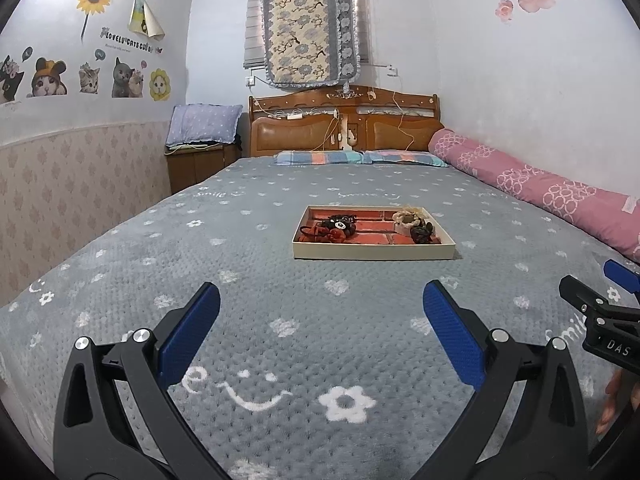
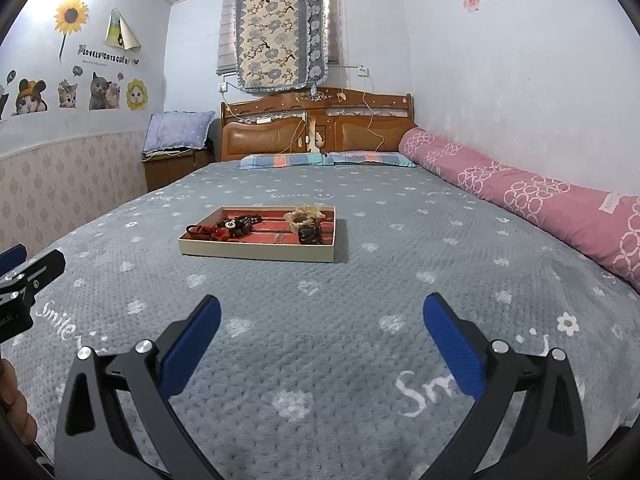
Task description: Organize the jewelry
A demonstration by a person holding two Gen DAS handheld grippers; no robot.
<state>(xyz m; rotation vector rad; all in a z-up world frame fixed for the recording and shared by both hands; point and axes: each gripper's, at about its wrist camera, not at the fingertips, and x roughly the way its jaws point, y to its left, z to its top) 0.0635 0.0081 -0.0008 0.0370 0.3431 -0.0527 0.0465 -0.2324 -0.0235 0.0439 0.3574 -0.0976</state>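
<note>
Both grippers, our left gripper (image 1: 322,294) and right gripper (image 2: 322,306), hover with fingers spread wide and empty above the grey blanket (image 1: 280,264), well short of the jewelry tray (image 1: 374,250).

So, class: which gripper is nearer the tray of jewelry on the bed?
Neither clearly. The left gripper sits left of the tray, the right gripper right of it; both are open and well short.

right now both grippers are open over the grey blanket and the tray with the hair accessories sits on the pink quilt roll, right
Not quite. The tray sits on the grey blanket near the middle of the bed, well apart from the pink quilt roll; the right wrist view shows this. The rest holds: the left gripper and right gripper are both open above the blanket.
</note>
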